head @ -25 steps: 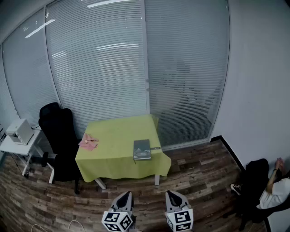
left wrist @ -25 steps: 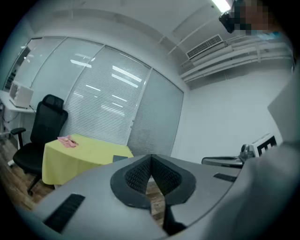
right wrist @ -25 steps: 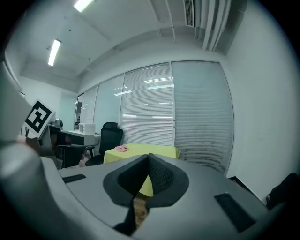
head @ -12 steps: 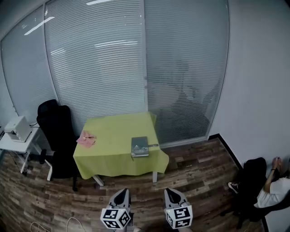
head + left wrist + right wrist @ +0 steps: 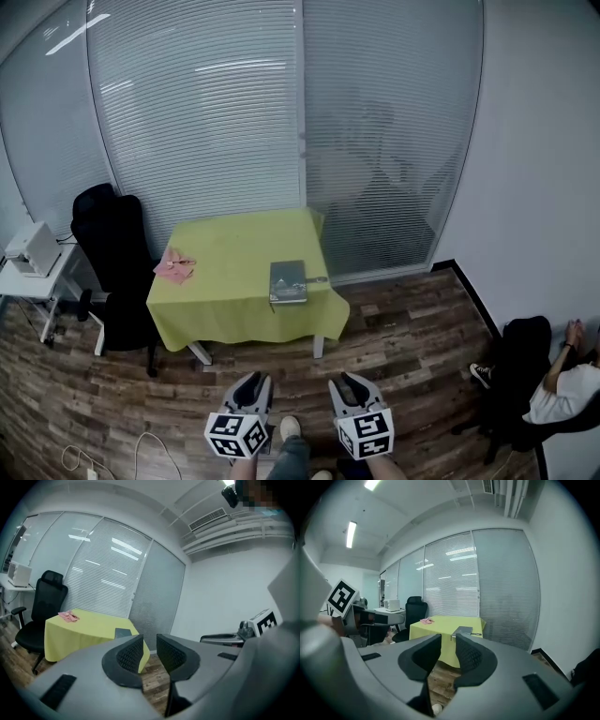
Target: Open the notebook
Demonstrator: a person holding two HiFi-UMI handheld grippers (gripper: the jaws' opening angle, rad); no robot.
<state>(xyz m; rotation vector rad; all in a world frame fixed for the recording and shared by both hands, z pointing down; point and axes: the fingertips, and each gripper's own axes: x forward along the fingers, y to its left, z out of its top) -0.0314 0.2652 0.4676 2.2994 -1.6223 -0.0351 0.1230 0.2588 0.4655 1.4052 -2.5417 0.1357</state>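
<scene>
Notebook [image 5: 289, 282], seemingly closed, on green table [image 5: 230, 253]

The person is wearing blue-grey trousers [image 5: 292, 459] and a pale shoe [image 5: 290, 428]. The left gripper [image 5: 253, 382] and right gripper [image 5: 345, 382] are each carrying a white cube [image 5: 237, 436] printed with black square markers. Seen close, each gripper is showing a smooth grey shell that is narrowing into two rounded black jaws, their inner pads [image 5: 130, 654] ribbed with fine ridges. Flat black rectangular slots [image 5: 58, 691] are sitting in the shell on either side.
</scene>
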